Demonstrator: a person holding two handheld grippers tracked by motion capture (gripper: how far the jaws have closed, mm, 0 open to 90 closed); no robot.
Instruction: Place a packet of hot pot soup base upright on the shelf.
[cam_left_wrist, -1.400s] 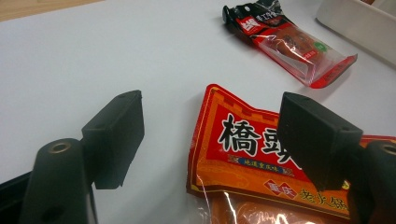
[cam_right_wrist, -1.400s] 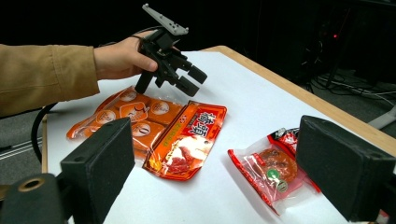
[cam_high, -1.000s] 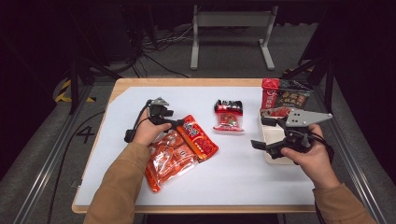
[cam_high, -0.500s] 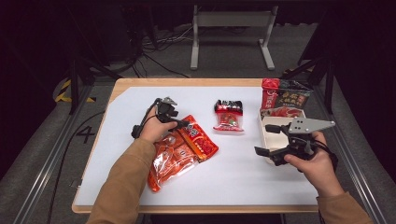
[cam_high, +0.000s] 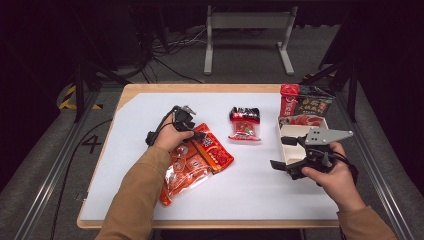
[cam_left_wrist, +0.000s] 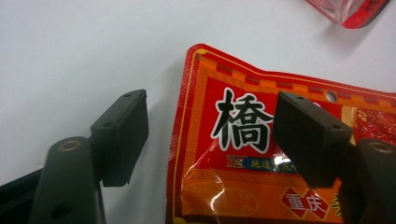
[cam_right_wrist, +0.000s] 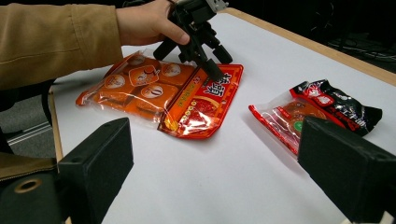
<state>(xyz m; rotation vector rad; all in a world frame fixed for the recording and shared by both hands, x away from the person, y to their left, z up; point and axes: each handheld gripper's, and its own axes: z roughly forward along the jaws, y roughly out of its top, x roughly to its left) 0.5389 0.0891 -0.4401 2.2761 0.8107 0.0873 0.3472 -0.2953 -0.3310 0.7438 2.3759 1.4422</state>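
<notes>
Straddling the top corner of the glossy red-and-orange plastic snack pouch (cam_left_wrist: 261, 154), the left claw (cam_left_wrist: 210, 135) has its jaws apart, just closing a little; one is over the print, the other over bare white desk (cam_left_wrist: 70, 56). The right claw (cam_right_wrist: 215, 168), jaws wide apart, holds nothing, with the pouch well ahead of it.

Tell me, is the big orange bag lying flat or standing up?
Lying flat. The big orange bag lies spread on the white table, printed face up, under the open left gripper.
</notes>
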